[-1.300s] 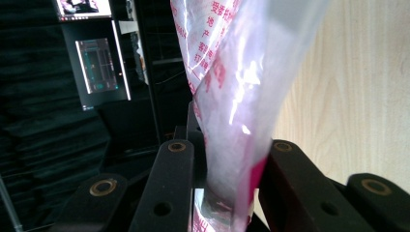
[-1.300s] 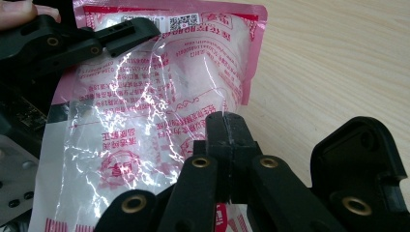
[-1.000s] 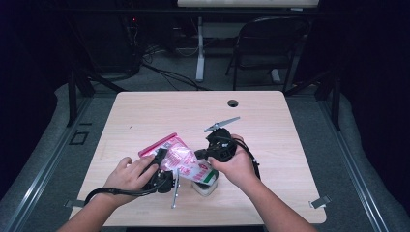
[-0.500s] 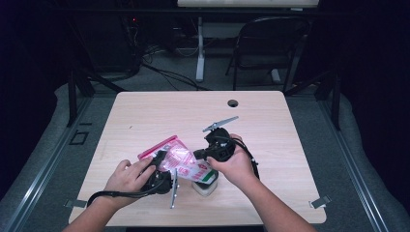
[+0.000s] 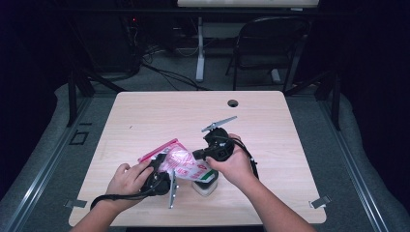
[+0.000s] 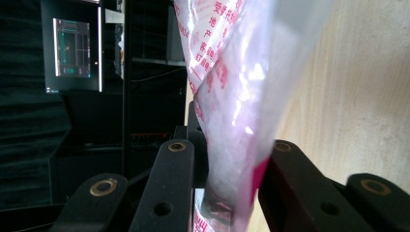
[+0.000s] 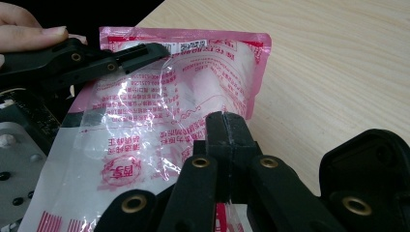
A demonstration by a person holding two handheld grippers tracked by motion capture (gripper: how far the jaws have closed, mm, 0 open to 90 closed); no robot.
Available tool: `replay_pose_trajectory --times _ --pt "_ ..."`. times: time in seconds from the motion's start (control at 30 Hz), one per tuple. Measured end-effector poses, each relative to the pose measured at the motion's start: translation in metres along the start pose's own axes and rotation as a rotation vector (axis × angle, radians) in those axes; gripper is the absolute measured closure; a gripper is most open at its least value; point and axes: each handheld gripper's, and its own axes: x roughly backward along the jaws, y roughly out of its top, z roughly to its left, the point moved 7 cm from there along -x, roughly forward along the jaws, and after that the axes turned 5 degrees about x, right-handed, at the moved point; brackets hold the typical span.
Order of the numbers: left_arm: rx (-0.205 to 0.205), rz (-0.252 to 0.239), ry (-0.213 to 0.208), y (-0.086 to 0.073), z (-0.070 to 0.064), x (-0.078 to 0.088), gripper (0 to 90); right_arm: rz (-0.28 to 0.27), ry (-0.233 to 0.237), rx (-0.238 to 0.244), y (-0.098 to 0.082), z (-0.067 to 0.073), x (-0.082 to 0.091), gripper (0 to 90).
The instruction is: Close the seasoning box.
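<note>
A clear plastic bag with a pink edge and red print is held just above the wooden table, between both grippers. My left gripper is shut on one end; in the left gripper view the bag is squeezed between the black jaws of that gripper. My right gripper is shut on the bag's other side. In the right gripper view, the right gripper has its jaws pressed together on the bag. The left gripper clamps the bag's far pink edge there.
A small white and green object sits on the table under the bag, near the front edge. A round cable hole lies at the table's far side. A dark chair stands beyond the table.
</note>
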Motion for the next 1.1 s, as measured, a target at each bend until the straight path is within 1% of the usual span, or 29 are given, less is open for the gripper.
replay_pose_trajectory --times 0.1,0.17,0.2,0.3,0.33,0.4,0.47,0.57,0.6,0.63,0.67,0.7,0.83,0.87,0.97,1.03,1.1 --pt "0.007 -0.002 -0.002 -0.001 -0.002 0.000 80.1 0.007 0.004 0.004 0.000 0.000 -0.001 90.0" --pt "0.020 -0.010 0.005 -0.002 -0.004 -0.001 80.1 0.010 0.003 0.005 -0.001 0.000 -0.001 90.0" --pt "0.036 -0.010 -0.004 -0.003 -0.005 -0.001 80.1 0.014 0.005 0.007 -0.001 0.000 -0.001 90.0" --pt "0.063 -0.018 -0.004 -0.003 -0.006 -0.002 80.2 0.013 0.006 0.004 0.000 0.000 -0.002 90.0" --pt "0.081 -0.020 -0.010 -0.004 -0.007 -0.002 80.2 0.009 0.009 0.001 0.000 0.000 -0.002 90.0" --pt "0.098 -0.025 -0.004 -0.004 -0.008 -0.003 80.3 0.011 0.012 0.003 0.000 0.000 -0.003 90.0" --pt "0.119 -0.031 -0.014 -0.005 -0.009 -0.003 80.3 0.010 0.015 0.005 0.001 0.000 -0.004 90.0" --pt "0.141 -0.042 -0.020 -0.007 -0.011 -0.004 80.4 0.012 0.020 0.001 0.001 -0.001 -0.005 90.0" --pt "0.159 -0.040 -0.031 -0.008 -0.013 -0.004 80.4 0.013 0.020 -0.001 0.001 -0.001 -0.005 90.0" --pt "0.167 -0.041 -0.034 -0.009 -0.013 -0.005 80.5 0.011 0.027 -0.001 0.001 -0.001 -0.006 90.0" --pt "0.186 -0.047 -0.044 -0.009 -0.013 -0.005 80.5 0.016 0.027 0.001 0.001 -0.001 -0.006 90.0" --pt "0.197 -0.049 -0.049 -0.009 -0.013 -0.006 80.6 0.015 0.030 -0.002 0.002 -0.001 -0.007 90.0" --pt "0.223 -0.053 -0.049 -0.011 -0.015 -0.007 80.8 0.015 0.031 -0.003 0.002 -0.002 -0.010 90.0" --pt "0.229 -0.052 -0.052 -0.011 -0.016 -0.008 80.8 0.021 0.030 0.002 0.002 -0.002 -0.010 90.0" --pt "0.247 -0.054 -0.065 -0.011 -0.017 -0.008 81.0 0.022 0.032 -0.002 0.002 -0.002 -0.011 90.0" --pt "0.271 -0.061 -0.074 -0.011 -0.017 -0.008 81.1 0.021 0.032 -0.002 0.002 -0.002 -0.011 90.0" --pt "0.282 -0.061 -0.077 -0.011 -0.017 -0.008 81.1 0.021 0.033 -0.003 0.002 -0.002 -0.011 90.0"
